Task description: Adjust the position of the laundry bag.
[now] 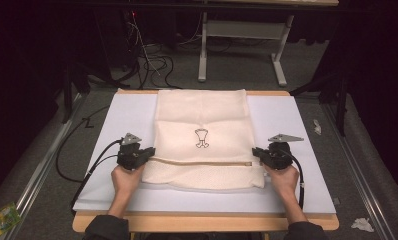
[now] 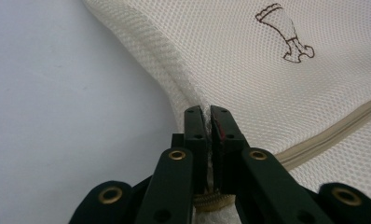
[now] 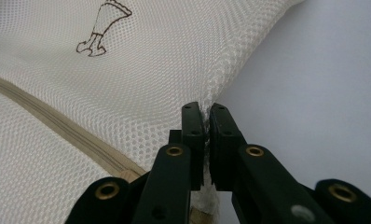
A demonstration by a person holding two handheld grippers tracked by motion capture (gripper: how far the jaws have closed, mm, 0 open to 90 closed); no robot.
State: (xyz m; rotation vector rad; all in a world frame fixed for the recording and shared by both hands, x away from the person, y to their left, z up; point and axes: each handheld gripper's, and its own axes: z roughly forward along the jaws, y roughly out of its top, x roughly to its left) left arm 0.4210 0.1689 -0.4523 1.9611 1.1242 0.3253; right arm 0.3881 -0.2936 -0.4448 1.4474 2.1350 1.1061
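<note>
Closely, left gripper (image 2: 207, 116) pinches mesh bag (image 2: 267, 70).

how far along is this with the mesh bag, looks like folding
Early, if it is folding. Done: the mesh bag lies flat on the white mat. In hand: left tongs and right tongs each pinch a side edge near the zip. Left: no fold is made yet.

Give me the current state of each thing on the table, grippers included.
Mesh bag: lying flat on the white mat, zipper closed as far as visible, near part folded.
Left gripper: shut on the bag's left edge.
Right gripper: shut on the bag's right edge.
White mat: flat on the table.
</note>
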